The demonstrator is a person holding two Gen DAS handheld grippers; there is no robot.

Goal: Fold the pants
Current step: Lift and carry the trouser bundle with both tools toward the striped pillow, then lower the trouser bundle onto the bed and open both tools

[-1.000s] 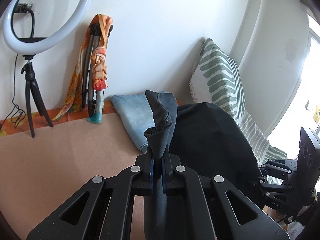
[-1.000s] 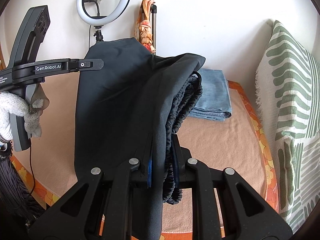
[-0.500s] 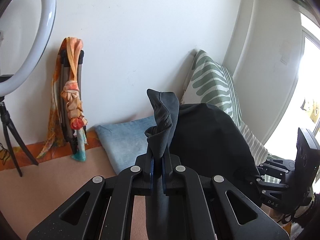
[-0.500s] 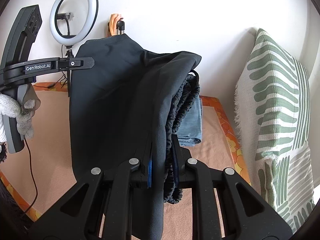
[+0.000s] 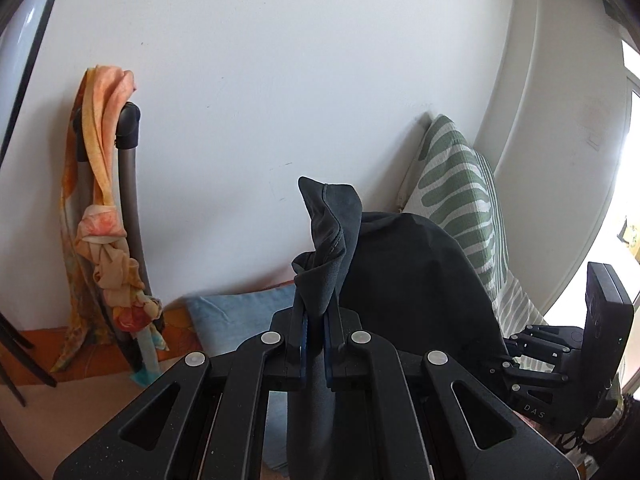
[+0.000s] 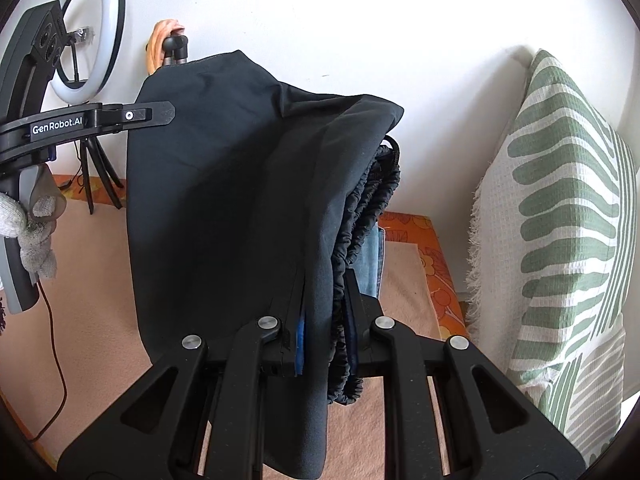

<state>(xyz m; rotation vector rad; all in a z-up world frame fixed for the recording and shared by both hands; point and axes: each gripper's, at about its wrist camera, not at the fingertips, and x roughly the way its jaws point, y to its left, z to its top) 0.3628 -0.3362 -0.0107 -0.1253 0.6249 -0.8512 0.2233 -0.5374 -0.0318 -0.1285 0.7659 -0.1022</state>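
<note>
Right wrist view: we hold the black pants [image 6: 224, 208] in the air above the bed [image 6: 92, 280], right gripper [image 6: 324, 344] clamped on the waistband end, left gripper [image 5: 314, 344] clamped on the far-left end; the cloth spans left-right between us.

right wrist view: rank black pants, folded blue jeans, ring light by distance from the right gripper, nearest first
1. black pants: clamped in the right gripper, draped up and left.
2. folded blue jeans: just behind the pants, lying on the bed, slightly right.
3. ring light: far upper left, by the wall.
</note>
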